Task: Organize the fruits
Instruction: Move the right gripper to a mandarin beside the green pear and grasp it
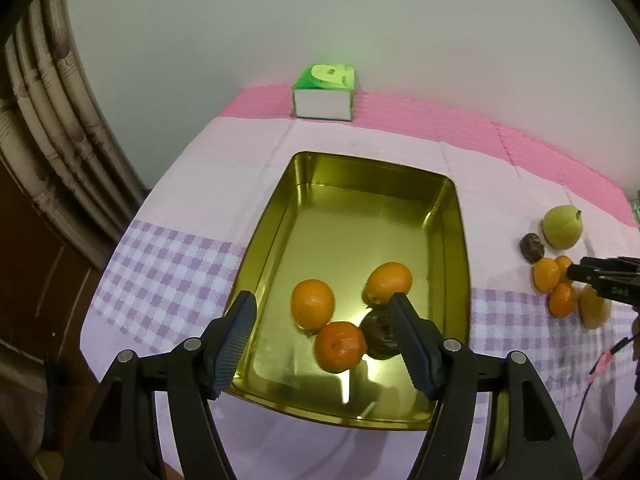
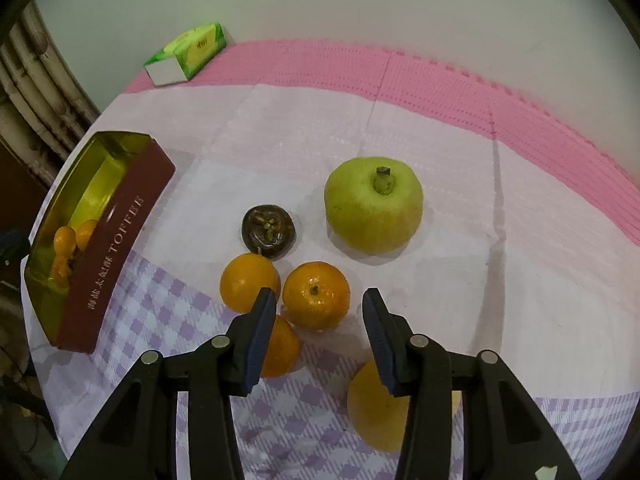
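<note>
The counter (image 2: 440, 152) has free cloth behind the pear (image 2: 373, 204). The tin (image 1: 456, 216) holds three oranges (image 1: 312, 303); a dark fruit (image 1: 374, 338) is half hidden. Left claw (image 1: 322, 346) is released. Right claw (image 2: 320, 338) is empty over an orange (image 2: 316, 295); a yellow fruit (image 2: 374, 408) is partly covered.

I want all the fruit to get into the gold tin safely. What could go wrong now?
The right tongs hang open over three oranges bunched together; closing on the middle orange could nudge a neighbour and set it rolling across the cloth. The gold tin already holds three oranges and a dark fruit clustered at its near end, so a dropped orange could bump them. The big green fruit looks wide for these tongs and may slip.
</note>
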### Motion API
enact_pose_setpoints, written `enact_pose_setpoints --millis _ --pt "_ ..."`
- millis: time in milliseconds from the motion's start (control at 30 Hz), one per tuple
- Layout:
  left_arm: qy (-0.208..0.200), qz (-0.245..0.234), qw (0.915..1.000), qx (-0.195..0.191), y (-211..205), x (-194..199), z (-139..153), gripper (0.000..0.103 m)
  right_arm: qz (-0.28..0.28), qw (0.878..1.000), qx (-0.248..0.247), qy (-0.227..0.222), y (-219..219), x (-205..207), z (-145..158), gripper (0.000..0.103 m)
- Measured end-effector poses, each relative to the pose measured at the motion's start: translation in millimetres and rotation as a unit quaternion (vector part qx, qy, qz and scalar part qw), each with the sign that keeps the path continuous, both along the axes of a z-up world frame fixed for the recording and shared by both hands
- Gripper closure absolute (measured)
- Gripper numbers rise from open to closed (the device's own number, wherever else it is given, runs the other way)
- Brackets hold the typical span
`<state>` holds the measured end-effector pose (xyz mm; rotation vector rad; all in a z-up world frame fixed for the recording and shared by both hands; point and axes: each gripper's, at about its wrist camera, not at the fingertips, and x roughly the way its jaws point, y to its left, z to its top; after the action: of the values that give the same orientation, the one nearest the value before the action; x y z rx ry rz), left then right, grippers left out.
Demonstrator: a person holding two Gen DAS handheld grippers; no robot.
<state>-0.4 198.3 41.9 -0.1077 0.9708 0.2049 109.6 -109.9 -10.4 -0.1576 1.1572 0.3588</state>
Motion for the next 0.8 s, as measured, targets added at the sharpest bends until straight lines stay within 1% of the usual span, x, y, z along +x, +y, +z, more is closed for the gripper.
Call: enact_pose_setpoints --millis 133,200,433,800 --pt "-0.001 -0.011 0.9999 0.000 -10 2 3 0.034 0.007 1.000 -0.016 0.015 3 7 -9 0.063" --pt "-0.001 -0.018 0.9998 0.001 -16 3 4 0.034 0.006 1.000 -0.005 0.019 1 10 -11 0.063" --pt "0.007 -0.043 0.9990 -0.003 -40 12 3 0.034 0.006 1.000 0.002 0.022 2 14 -18 0.064" --pt "0.022 -0.104 0.9942 -0.013 -94 24 -3 0.034 -0.002 0.999 0.022 0.031 -3 18 -28 0.063"
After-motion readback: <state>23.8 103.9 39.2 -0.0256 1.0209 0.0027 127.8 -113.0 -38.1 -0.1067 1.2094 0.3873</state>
